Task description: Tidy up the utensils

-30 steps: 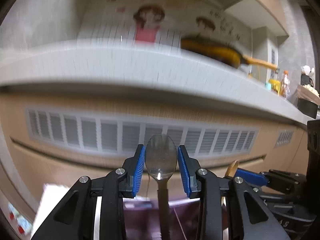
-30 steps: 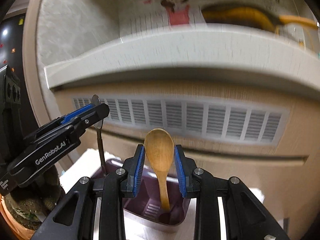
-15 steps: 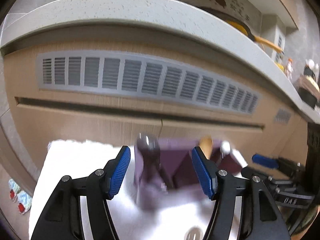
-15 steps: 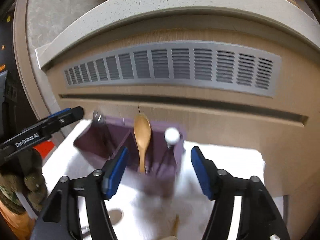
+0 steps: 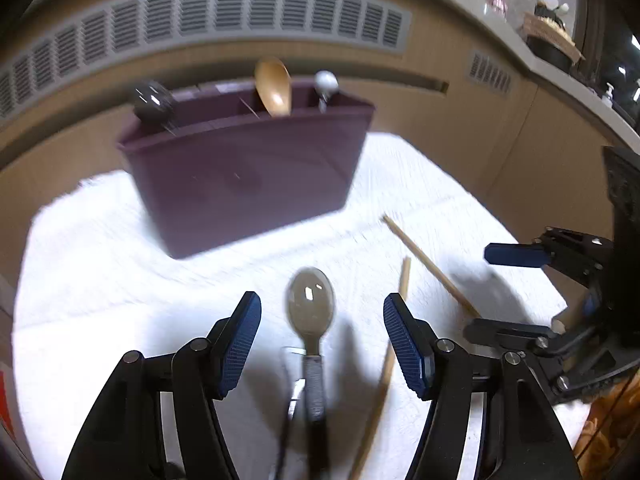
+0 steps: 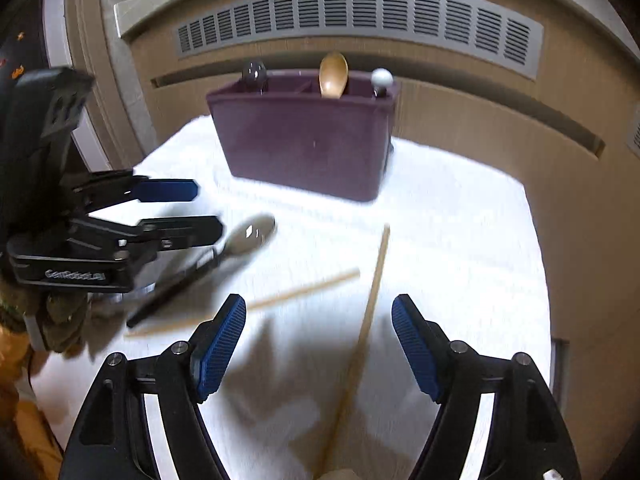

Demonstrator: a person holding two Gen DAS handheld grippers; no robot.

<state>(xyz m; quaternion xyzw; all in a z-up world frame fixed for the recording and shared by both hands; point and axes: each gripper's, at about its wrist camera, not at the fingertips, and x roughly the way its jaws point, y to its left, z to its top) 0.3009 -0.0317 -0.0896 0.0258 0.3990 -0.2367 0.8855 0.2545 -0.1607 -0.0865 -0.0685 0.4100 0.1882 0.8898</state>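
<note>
A dark purple utensil holder (image 5: 248, 172) (image 6: 308, 140) stands on a white cloth (image 5: 100, 280) (image 6: 460, 260). It holds a metal spoon (image 5: 154, 104) (image 6: 254, 74), a wooden spoon (image 5: 274, 86) (image 6: 333, 74) and a white-tipped utensil (image 5: 326, 82) (image 6: 382, 78). My left gripper (image 5: 322, 340) (image 6: 208, 210) is open over a metal spoon (image 5: 311, 304) (image 6: 250, 236) lying on the cloth. My right gripper (image 6: 318, 344) (image 5: 496, 292) is open over a wooden chopstick (image 6: 370, 300) (image 5: 432, 264). A second chopstick (image 6: 304, 290) (image 5: 390, 356) lies beside it.
A wood-panelled counter front with a grey vent grille (image 5: 240, 12) (image 6: 360, 16) rises right behind the holder. A dark-handled utensil (image 6: 172, 292) lies by the spoon under the left gripper. The cloth ends near the right wall (image 6: 580, 280).
Both grippers let go of their spoons into the holder, opened, drew back and tilted down. They now hover over the spoon and chopsticks on the cloth.
</note>
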